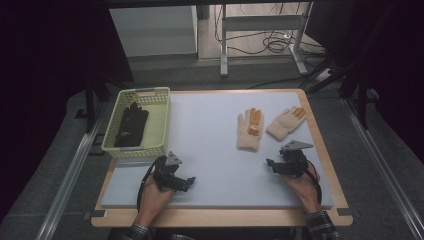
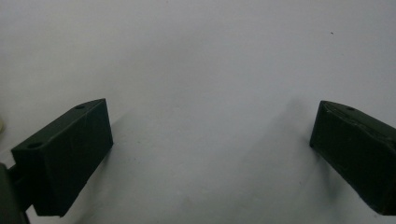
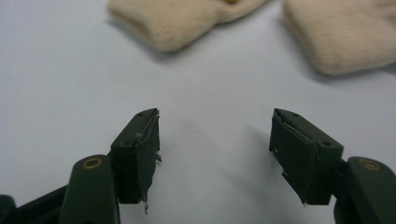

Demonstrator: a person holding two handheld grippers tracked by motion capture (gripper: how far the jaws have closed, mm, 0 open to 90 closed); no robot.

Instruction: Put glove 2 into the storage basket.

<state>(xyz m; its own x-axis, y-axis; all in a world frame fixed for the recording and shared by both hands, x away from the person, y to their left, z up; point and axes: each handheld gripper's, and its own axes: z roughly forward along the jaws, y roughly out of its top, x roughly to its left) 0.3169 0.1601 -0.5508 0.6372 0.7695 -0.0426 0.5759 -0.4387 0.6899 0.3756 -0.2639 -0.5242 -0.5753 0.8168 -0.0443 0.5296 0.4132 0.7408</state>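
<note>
Two cream knitted gloves with orange fingertips lie on the white mat [image 1: 210,150] at the right: one [image 1: 248,131] nearer the middle, the other [image 1: 285,122] closer to the right edge. My right gripper [image 1: 273,165] rests on the mat just in front of them, open with nothing between its jaws. In the right gripper view [image 3: 215,140] the two cuffs [image 3: 173,21] [image 3: 341,37] lie a short way beyond the fingertips. My left gripper [image 1: 187,182] sits low at the front left of the mat. Its jaws stand wide open [image 2: 210,140] over bare mat.
A pale yellow-green basket [image 1: 111,145] stands at the mat's left edge with a black glove [image 1: 131,125] inside. The mat lies on a wooden tabletop [image 1: 225,217]. Beyond the table are desk legs and cables on the floor [image 1: 270,42].
</note>
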